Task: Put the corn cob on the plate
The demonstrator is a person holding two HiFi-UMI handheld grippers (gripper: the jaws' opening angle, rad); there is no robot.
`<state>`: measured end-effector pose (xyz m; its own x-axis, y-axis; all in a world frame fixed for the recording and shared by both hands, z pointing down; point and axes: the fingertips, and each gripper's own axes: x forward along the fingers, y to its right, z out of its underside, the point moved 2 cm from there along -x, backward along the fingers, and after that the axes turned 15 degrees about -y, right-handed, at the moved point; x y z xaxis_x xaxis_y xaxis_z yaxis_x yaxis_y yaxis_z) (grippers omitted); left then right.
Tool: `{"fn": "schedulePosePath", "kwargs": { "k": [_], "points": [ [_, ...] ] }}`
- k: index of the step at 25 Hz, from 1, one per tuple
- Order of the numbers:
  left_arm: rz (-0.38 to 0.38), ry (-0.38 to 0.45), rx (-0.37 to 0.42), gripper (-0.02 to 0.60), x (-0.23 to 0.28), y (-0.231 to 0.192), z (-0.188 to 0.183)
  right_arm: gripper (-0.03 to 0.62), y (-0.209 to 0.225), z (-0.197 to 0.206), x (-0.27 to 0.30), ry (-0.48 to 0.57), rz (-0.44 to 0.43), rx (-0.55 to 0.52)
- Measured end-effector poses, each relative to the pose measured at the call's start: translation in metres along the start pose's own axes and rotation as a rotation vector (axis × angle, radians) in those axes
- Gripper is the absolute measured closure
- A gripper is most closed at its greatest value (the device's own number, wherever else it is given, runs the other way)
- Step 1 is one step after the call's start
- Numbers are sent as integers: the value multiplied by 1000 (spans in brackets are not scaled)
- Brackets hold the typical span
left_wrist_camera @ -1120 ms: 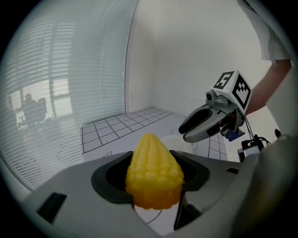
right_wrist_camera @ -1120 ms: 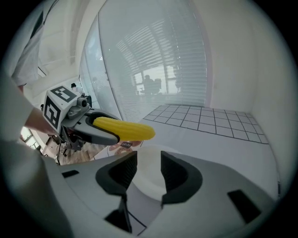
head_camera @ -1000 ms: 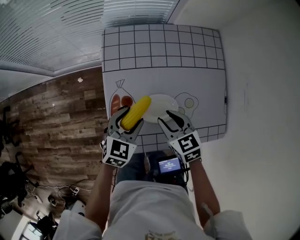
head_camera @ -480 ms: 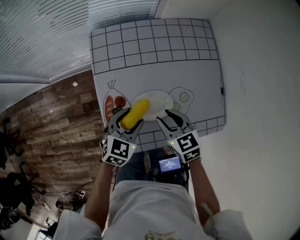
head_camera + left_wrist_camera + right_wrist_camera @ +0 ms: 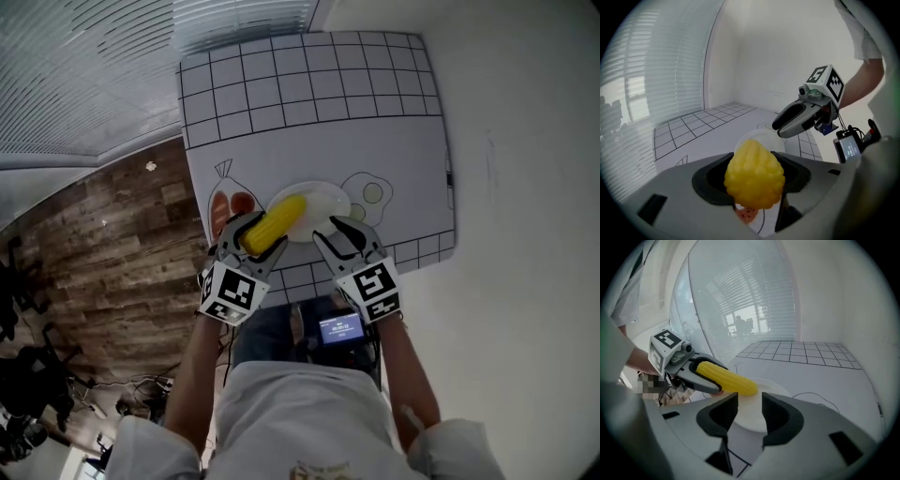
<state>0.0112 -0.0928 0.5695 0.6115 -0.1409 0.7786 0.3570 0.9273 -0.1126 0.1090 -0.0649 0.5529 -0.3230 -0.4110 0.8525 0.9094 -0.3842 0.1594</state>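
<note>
- Between the fingers [image 5: 689, 187] of the left gripper [image 5: 249, 240] sat the corn cob [image 5: 273, 223], pinched around its thick end, so it hung in the air and was not yet on the plate [image 5: 326, 200].
- Its long axis ran along the line those fingers pointed. The free tip reached over the plate's near left rim, and the rest of the plate lay ahead and to the right of it.
- We judged that the coming move was a short carry forward and down, then a release.
- We saw a bright yellow, tapered cob with neat kernel rows, glossy like a plastic model. We expected it to roll on a shallow plate.
- Just beside the plate's near right rim hovered the right gripper [image 5: 343, 234], its fingers [image 5: 780, 416] spread with nothing between them. The left hand was plainly the one placed for the job.
- Under it all, the round white plate sat bare on the white worktop [image 5: 309, 103], which had a printed grid.
</note>
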Motion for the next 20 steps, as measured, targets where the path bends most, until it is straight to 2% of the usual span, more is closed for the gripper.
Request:
{"fn": "schedulePosePath", "kwargs": {
  "k": [5,11,20],
  "points": [
    [54,-32,76,330,9,-3,0,428,2,0,8,-8,-5,1],
    [97,-111,252,328,19,2,6,433,6,-3,9,10,-4,9],
    [106,-123,339,328,34,6,-13,431,15,-3,10,11,17,31]
  ]
}}
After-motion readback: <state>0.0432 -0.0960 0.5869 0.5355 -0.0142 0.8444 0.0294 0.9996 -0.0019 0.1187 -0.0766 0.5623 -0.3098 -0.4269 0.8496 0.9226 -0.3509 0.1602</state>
